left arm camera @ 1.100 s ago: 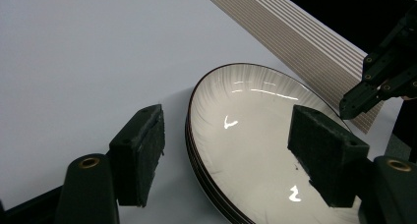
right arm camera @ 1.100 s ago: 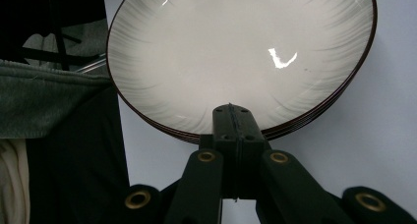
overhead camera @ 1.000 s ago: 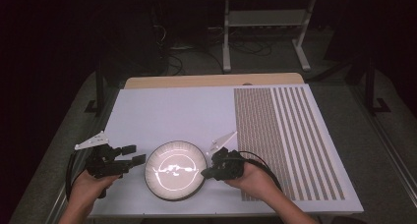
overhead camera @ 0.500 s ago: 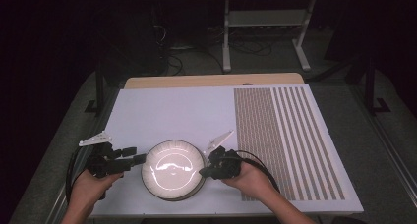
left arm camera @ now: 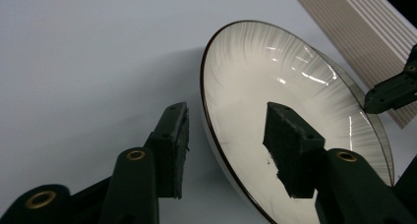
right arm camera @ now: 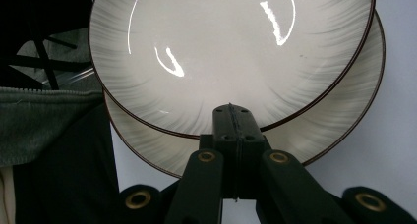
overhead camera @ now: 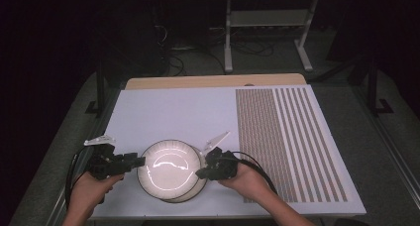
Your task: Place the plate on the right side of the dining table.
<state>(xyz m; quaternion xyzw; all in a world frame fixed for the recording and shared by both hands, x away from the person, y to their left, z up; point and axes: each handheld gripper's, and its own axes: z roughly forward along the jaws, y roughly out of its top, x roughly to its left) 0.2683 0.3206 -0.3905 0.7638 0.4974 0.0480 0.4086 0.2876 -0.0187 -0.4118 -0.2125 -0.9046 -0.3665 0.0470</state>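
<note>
Two white plates with dark rims lie stacked near the table's front edge. The upper plate [overhead camera: 168, 167] [right arm camera: 231, 52] is tipped and shifted left, so the lower plate [overhead camera: 194, 191] [right arm camera: 339, 111] shows as a crescent beneath it. My right gripper [overhead camera: 202, 174] [right arm camera: 235, 122] is shut on the upper plate's right rim. At the plate's left side, my left gripper [overhead camera: 139, 161] [left arm camera: 227, 140] is open. Its fingers [left arm camera: 173, 145] straddle the upper plate's [left arm camera: 275, 81] rim, one pad outside and one over the plate's inside.
The plates rest on a white mat [overhead camera: 173, 112]. A brown-and-white striped mat [overhead camera: 287, 137] covers the table's right part. The wooden table edge [overhead camera: 213, 81] runs along the back. Cables and a metal stand [overhead camera: 267, 32] sit on the floor beyond.
The upper plate has slid a little left and tipped up off the lower one, which now shows beneath at the right. Both grippers stay at its rim.
</note>
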